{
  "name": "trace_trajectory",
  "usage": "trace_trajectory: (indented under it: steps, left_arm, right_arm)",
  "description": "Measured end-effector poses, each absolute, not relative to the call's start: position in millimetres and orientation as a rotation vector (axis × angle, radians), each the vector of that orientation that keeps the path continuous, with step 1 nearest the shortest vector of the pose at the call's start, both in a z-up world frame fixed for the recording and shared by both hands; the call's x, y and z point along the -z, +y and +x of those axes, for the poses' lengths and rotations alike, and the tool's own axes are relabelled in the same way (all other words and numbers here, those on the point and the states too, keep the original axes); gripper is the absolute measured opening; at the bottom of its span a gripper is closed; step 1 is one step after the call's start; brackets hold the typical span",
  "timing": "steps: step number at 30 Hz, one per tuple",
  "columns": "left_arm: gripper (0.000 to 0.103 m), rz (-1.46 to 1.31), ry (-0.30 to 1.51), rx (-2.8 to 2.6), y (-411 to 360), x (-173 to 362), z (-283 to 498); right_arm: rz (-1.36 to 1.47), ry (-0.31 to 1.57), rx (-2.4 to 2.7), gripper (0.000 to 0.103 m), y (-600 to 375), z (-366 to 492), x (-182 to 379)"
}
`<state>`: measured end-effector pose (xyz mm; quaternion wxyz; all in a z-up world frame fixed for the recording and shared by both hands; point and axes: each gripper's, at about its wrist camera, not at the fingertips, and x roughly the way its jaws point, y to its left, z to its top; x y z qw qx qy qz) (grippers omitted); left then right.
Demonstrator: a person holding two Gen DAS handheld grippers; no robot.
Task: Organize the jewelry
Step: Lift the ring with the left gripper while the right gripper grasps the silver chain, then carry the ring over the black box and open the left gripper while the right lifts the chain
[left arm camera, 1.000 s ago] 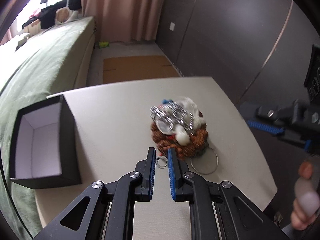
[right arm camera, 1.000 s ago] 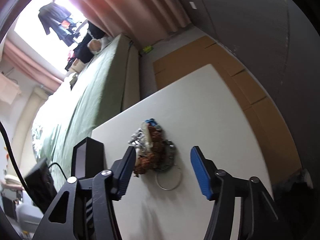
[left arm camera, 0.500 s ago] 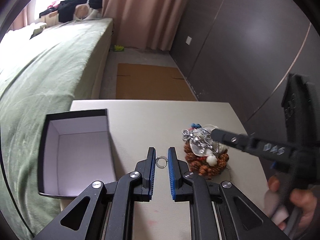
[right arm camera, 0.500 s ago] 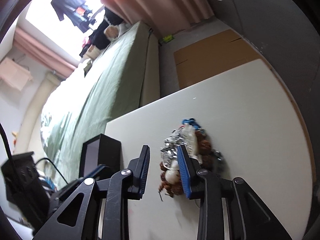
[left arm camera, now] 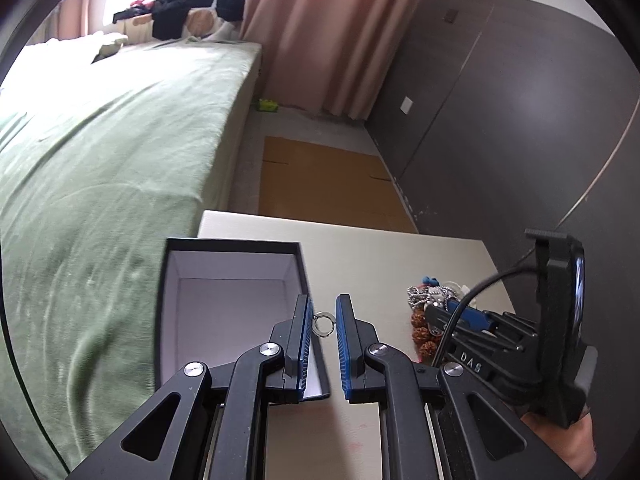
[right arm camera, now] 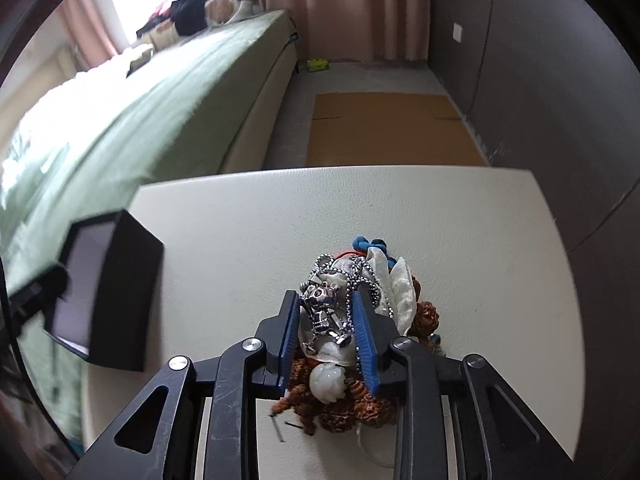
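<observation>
1. Two hand-held grippers: the left hand-held gripper [left arm camera: 323, 316] and the right hand-held gripper [right arm camera: 326, 310].
2. One small silver ring [left arm camera: 323, 324], between the left one's pads.
3. One black box [left arm camera: 224, 280] with a white inside, open at the top.
4. One desk [right arm camera: 440, 216], pale cream.
5. One pile of jewelry [right arm camera: 360, 320]; the pieces are too tangled to count fully.
6. In that pile, one silver ball chain [right arm camera: 360, 280], one silver figure pendant [right arm camera: 324, 312], and one white carved bead [right arm camera: 328, 382].
7. One bed [left arm camera: 100, 140] with a green cover.
8. One flat sheet of cardboard [right arm camera: 384, 128] on the floor.
</observation>
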<state>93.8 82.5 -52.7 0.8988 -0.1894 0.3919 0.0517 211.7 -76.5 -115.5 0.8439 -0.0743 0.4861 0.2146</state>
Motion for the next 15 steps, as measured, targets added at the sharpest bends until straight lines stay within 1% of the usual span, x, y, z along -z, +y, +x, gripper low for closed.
trace_trajectory:
  steps: [5,8,15]
  left_arm:
    - [0.013,-0.4,0.796,-0.116,89,49,86]
    - [0.013,-0.407,0.79,-0.119,93,46,81]
    - [0.013,-0.421,0.77,-0.121,97,37,66]
  right_arm:
    - [-0.273,0.99,-0.428,0.019,-72,201,112]
    - [-0.291,0.987,-0.424,0.017,-75,197,110]
    - [-0.01,1.013,-0.533,0.016,-111,195,89]
